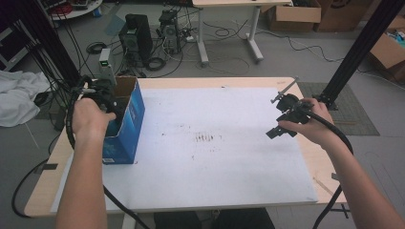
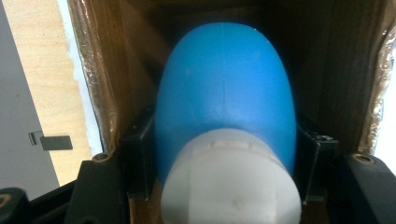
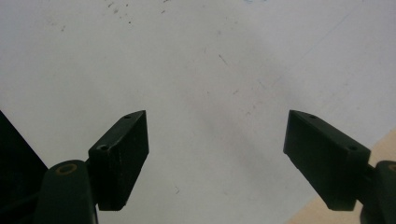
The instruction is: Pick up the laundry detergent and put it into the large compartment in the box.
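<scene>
Tabletop (image 1: 229,83): pale wood, covered almost edge to edge by a white sheet (image 1: 210,157) that carries a few dark scuff marks near its middle.

Blue carton (image 1: 126,125): your landmark. It stands upright with its top open at the left edge of the white sheet; brown cardboard shows on its inner walls (image 2: 116,70).

Your left gripper (image 1: 98,93): it sits at the carton's open top, reaching down inside, your left hand (image 1: 88,119) wrapped around its body. In the left gripper view its fingers (image 2: 137,158) press both flanks of a blue bottle, so they are clamped on it.

Blue bottle (image 2: 224,88): inside the carton, between its brown walls. It has a smooth rounded blue body with a white cap (image 2: 231,182); the cap end faces the camera and the rounded end points deeper into the carton.

Your right gripper (image 1: 282,121): far across the sheet from the carton, near the sheet's opposite edge, held above it in your right hand (image 1: 313,124). In the right gripper view its fingers (image 3: 123,154) stand wide apart, with nothing but bare white sheet between them.
</scene>
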`<state>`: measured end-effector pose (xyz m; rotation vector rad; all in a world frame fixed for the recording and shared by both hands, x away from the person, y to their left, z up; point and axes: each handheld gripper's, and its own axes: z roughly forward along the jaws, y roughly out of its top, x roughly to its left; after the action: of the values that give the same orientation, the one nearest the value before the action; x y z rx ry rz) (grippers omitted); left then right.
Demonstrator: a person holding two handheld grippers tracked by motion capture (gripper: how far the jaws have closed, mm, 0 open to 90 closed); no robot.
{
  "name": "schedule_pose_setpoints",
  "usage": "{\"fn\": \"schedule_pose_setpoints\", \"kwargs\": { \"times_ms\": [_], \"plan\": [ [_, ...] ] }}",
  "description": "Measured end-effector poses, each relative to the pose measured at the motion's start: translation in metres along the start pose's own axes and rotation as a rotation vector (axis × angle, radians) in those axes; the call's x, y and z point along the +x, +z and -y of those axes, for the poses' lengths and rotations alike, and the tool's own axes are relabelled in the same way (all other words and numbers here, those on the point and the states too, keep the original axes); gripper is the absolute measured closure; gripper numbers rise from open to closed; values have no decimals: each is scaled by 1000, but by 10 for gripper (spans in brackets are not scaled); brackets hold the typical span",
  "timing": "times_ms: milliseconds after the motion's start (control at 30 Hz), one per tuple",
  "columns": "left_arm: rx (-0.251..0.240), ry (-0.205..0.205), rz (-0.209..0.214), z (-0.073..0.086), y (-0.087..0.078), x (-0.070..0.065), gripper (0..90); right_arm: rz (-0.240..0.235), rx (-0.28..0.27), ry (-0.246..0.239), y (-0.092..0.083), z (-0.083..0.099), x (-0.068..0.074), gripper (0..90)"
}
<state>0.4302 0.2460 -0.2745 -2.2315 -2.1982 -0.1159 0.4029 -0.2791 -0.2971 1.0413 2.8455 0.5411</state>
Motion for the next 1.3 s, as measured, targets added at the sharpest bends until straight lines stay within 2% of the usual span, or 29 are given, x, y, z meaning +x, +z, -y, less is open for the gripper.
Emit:
{"fn": "schedule_pose_setpoints", "kwargs": {
  "times_ms": [667,1100,1300],
  "plan": [
    [-7,-19,-3,1,1,0,347,1,1,-8,-1,0,1,222],
    [-8,-3,-16,0,-1,-3,311,0,3,-3,-2,-1,1,222],
    [-16,5,-43,-1,-7,-5,272,0,1,-3,-2,0,0,222]
  ]
}}
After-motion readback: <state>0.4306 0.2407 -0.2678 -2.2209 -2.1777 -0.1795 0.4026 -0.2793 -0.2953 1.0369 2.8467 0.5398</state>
